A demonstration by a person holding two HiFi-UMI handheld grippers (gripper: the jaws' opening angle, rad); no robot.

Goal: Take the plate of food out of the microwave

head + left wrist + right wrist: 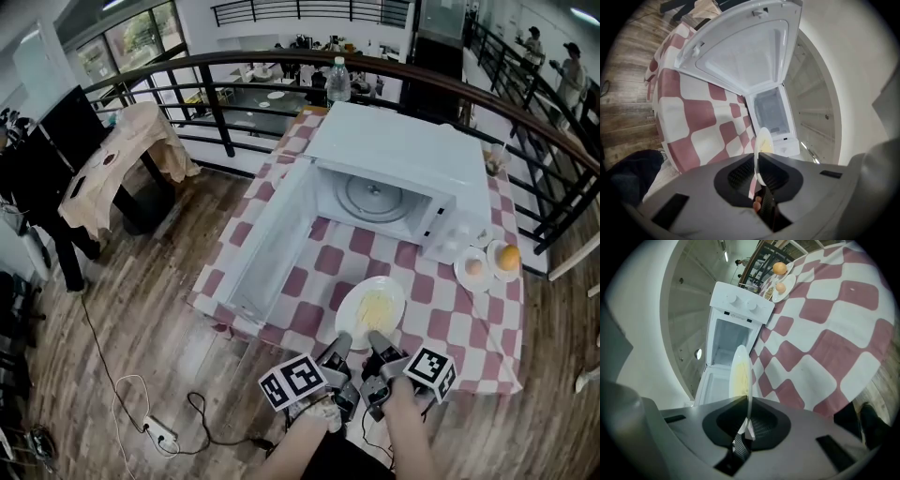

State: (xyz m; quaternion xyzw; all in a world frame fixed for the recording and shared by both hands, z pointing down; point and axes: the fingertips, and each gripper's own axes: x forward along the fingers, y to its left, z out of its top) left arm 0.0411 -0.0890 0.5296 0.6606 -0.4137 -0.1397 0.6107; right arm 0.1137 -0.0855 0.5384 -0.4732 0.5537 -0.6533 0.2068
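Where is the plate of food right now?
Head view, low centre: the plate is over the checked tablecloth before the open microwave, its near rim held by the left gripper and right gripper.

mezzanine in an office-type building, makeshift kitchen setup; curved black railing [281, 58] over a lower floor with tables [246, 101], big windows [131, 42], wood-plank floor [141, 281], trailing power strip [159, 431]; microwave [394, 178] on checked tablecloth [328, 262]
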